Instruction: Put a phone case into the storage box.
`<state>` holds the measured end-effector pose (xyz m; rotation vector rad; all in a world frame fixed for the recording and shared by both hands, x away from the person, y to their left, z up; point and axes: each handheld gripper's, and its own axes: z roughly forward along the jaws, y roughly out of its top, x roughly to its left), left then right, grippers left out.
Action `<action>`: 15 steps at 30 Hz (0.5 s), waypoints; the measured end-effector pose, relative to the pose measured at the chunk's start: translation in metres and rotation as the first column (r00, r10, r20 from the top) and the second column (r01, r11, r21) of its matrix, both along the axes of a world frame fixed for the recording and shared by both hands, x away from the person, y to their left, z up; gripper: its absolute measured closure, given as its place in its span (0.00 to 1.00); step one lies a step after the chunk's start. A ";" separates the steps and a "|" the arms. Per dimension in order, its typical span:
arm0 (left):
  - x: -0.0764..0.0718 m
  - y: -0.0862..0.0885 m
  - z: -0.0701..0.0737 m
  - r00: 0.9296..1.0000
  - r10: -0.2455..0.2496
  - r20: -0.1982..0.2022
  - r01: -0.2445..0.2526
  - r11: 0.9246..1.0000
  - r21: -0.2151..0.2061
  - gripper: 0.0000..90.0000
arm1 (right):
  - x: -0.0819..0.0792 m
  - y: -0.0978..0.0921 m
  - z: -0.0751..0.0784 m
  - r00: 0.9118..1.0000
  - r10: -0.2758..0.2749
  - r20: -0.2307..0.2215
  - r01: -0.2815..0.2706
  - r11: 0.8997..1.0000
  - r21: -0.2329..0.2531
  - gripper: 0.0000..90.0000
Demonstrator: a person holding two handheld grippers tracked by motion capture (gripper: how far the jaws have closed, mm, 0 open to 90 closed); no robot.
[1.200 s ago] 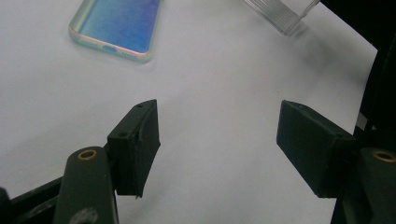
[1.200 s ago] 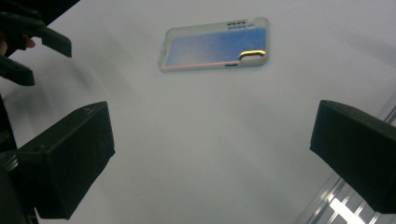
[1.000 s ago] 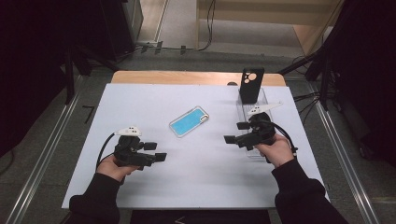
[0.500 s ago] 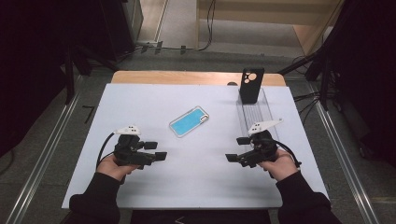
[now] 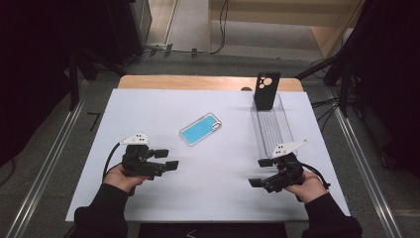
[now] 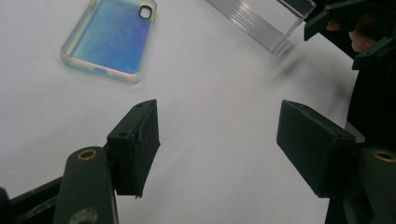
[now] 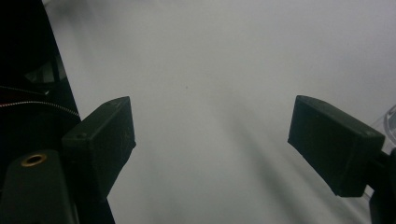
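Observation:
A blue phone case [image 5: 200,129] lies flat, back up, near the middle of the white table [image 5: 148,114]. In the left gripper view the case [image 6: 112,39] is at the upper left, well ahead of the jaws. My left gripper [image 5: 167,158] rests at the front left, open and empty, pointing right; up close the same gripper [image 6: 219,144] has only bare table between its jaws. My right gripper [image 5: 258,172] is at the front right, open, pointing left, below the near end of a clear tray [image 5: 271,126]. Nothing lies between the jaws of that gripper [image 7: 210,140].
A black phone [image 5: 267,90] stands upright at the far end of the clear tray [image 6: 261,18]. A wooden strip [image 5: 198,82] runs along the table's far edge. The right hand's gripper [image 6: 345,28] appears at the top right of the left gripper view.
My right gripper has drawn back from beside the clear tray toward the table's front right. The left gripper and the phone case stayed where they were.

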<state>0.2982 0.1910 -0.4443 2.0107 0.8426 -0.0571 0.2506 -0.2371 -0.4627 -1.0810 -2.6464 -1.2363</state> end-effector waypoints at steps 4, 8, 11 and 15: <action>0.000 -0.001 0.001 1.000 -0.009 -0.014 0.009 1.000 0.009 0.33 | 0.000 0.000 0.000 1.000 0.005 -0.002 -0.005 1.000 0.012 0.14; 0.005 -0.002 0.001 1.000 -0.001 -0.029 0.002 1.000 0.019 0.27 | -0.001 0.001 -0.002 1.000 0.018 -0.008 -0.018 1.000 0.006 0.14; 0.010 -0.003 0.001 1.000 0.013 -0.016 -0.012 0.999 0.034 0.27 | -0.001 0.002 -0.003 1.000 0.022 -0.011 -0.022 1.000 0.010 0.14; 0.019 -0.003 0.004 0.999 0.017 0.034 -0.019 0.999 0.050 0.27 | -0.003 0.002 -0.003 1.000 0.024 -0.014 -0.023 1.000 0.007 0.14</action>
